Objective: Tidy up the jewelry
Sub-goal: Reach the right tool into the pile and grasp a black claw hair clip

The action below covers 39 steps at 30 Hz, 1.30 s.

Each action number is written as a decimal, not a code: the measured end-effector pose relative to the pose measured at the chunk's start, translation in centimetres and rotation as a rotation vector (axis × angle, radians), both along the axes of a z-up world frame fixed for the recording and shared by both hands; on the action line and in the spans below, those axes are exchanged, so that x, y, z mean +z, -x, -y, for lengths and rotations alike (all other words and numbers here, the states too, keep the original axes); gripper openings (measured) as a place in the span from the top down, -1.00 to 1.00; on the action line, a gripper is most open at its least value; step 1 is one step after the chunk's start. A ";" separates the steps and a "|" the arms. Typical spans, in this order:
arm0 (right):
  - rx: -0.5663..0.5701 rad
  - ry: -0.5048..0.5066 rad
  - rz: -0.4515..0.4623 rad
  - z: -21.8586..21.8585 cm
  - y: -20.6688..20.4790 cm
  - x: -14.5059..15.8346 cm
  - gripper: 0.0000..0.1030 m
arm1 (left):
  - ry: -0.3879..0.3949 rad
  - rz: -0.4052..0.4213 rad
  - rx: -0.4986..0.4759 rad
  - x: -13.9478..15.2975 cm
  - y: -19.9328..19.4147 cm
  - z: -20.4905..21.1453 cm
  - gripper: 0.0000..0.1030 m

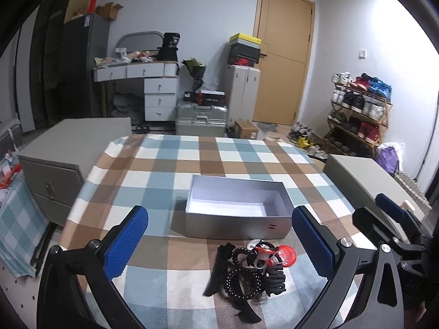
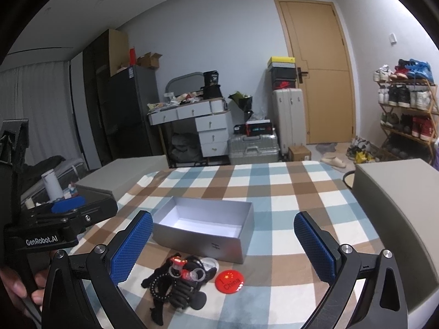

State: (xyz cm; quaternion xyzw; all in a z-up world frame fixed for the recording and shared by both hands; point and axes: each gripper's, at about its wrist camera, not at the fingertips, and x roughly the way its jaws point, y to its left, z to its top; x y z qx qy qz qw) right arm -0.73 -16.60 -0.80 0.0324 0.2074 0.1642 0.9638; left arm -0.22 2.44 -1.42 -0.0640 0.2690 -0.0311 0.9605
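Observation:
An open silver box (image 1: 236, 220) with a white inside stands empty on the checked tablecloth; it also shows in the right wrist view (image 2: 203, 240). In front of it lies a pile of jewelry (image 1: 247, 271): black bead bracelets, black hair clips, clear rings with red parts, and a red round badge (image 2: 229, 280). The pile shows in the right wrist view (image 2: 178, 282) too. My left gripper (image 1: 219, 244) is open and empty, just above and behind the pile. My right gripper (image 2: 223, 249) is open and empty, hovering over the pile and badge.
The table (image 1: 153, 164) carries a blue, brown and white checked cloth. Grey cabinets (image 1: 68, 148) stand at its left and right sides (image 2: 397, 205). A desk, suitcases, a door and a shoe rack stand farther back.

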 end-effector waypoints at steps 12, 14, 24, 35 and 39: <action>0.182 -0.046 -0.216 -0.9 -1.4 -5.3 -1.00 | 0.052 -0.035 -0.056 -2.2 0.4 -2.8 -0.98; 0.212 -0.058 -0.268 -1.4 -1.7 -6.6 -1.00 | 0.033 -0.045 -0.047 -2.6 0.5 -3.0 -0.98; 0.295 -0.056 -0.419 -4.0 -2.3 -9.6 -0.85 | -0.008 -0.122 -0.028 -5.1 0.8 -3.9 -0.98; 0.304 -0.025 -0.472 -4.7 -2.9 -10.4 0.07 | -0.020 -0.177 -0.030 -6.9 0.9 -4.7 -0.98; 0.304 -0.028 -0.486 -4.6 -2.8 -10.5 0.33 | -0.019 -0.176 -0.031 -7.0 0.8 -4.7 -0.98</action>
